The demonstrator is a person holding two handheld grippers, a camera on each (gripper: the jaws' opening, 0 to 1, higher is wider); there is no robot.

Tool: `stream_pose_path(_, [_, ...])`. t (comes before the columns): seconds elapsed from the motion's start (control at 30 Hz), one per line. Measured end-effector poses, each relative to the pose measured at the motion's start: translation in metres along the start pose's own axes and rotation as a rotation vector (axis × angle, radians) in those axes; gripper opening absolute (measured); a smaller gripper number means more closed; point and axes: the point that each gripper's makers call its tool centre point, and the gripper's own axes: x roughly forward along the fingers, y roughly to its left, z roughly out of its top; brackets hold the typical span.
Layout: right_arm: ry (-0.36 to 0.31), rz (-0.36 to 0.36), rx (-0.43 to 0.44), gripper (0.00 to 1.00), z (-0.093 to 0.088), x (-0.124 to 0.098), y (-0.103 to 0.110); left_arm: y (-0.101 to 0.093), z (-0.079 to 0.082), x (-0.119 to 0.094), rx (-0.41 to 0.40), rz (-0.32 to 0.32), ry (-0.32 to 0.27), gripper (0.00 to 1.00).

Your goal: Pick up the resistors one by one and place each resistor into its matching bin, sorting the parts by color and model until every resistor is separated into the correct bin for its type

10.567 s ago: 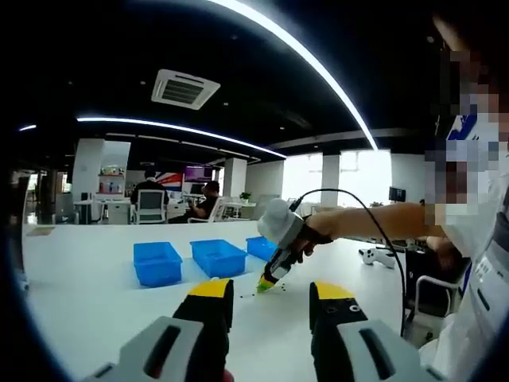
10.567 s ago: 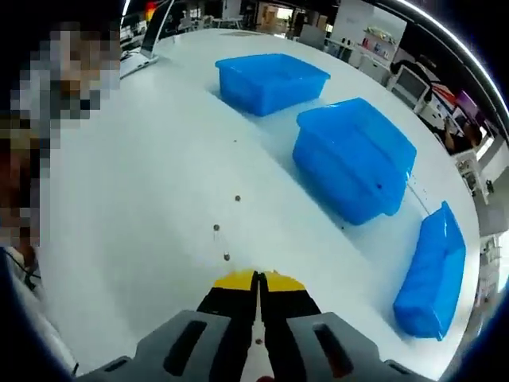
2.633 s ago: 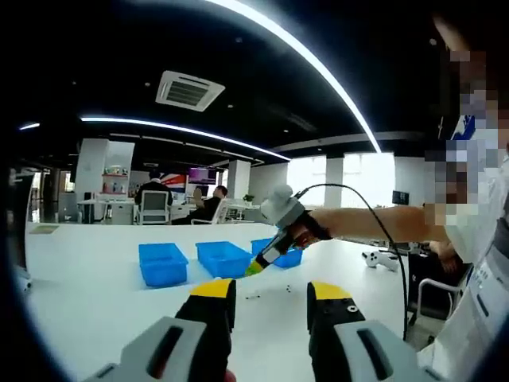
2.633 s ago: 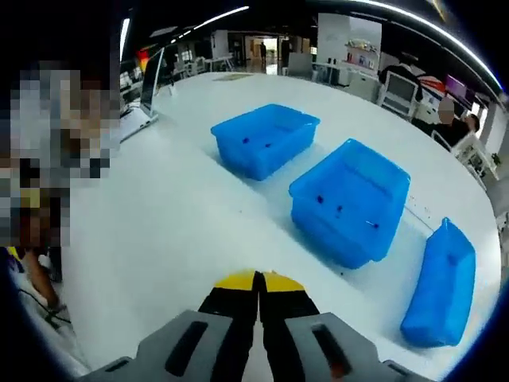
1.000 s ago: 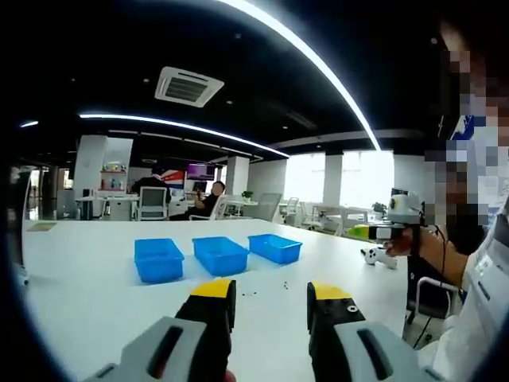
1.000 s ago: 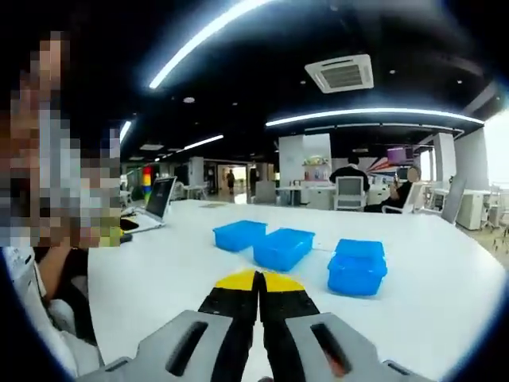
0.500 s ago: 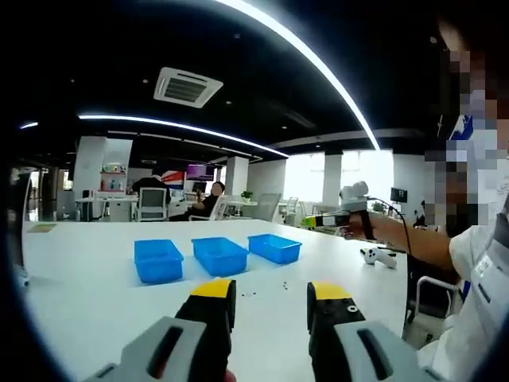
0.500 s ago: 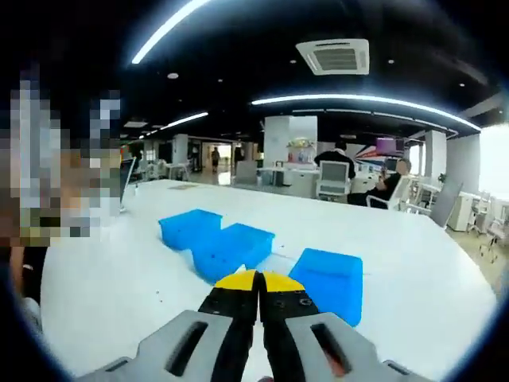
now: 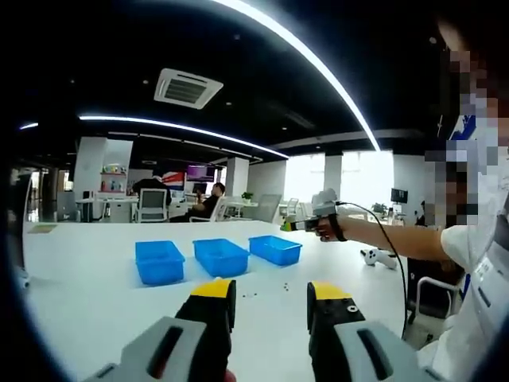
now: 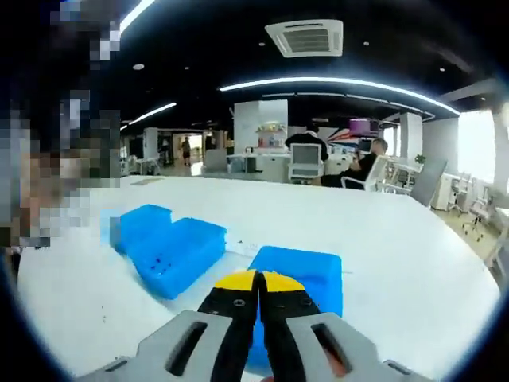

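The right tool has its yellow-tipped jaws pressed together with no gap showing between them; whether a resistor is pinched there I cannot tell, since the part would be too small to make out. It hangs above the near end of a blue bin, and in the left gripper view the same tool sits at the end of an outstretched arm, above the rightmost bin of the row. That hold reads as a carry lined up for a drop into the matching bin. The left tool is held low and back from the work, jaws parted with nothing between them, which I take as waiting out of the way. The three blue bins stand in a short row on the white desk, close to one another, with the middle bin and the left bin alongside. A few dark specks, likely the remaining resistors, lie loose on the desk just in front of the bins. There is bare desk on every side of the row, and its far edge lies well behind the bins, so lowering or withdrawing looks unobstructed; the close spacing of the bins is what asks for care in aiming.
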Motion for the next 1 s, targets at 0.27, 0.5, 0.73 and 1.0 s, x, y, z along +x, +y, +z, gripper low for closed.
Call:
stream_pose_path(0.27, [-0.075,-0.004,-0.055,0.51,0.02,-0.01,0.003,0.0,-0.001,0.001,0.0,0.0,0.002,0.37])
stream_pose_path(0.5, [-0.108,0.025,-0.042,0.49,0.026,-0.028,0.017,-0.001,-0.001,0.002,0.0,-0.002,0.003,0.37])
stream_pose_path(0.73, [-0.174,0.111,-0.027,0.47,0.03,-0.07,0.047,-0.001,-0.002,0.002,-0.002,-0.001,0.002,0.37])
stream_pose_path(1.0, [-0.214,0.254,-0.047,0.49,0.011,-0.139,0.098,-0.002,-0.002,0.003,-0.001,-0.008,0.003,0.37])
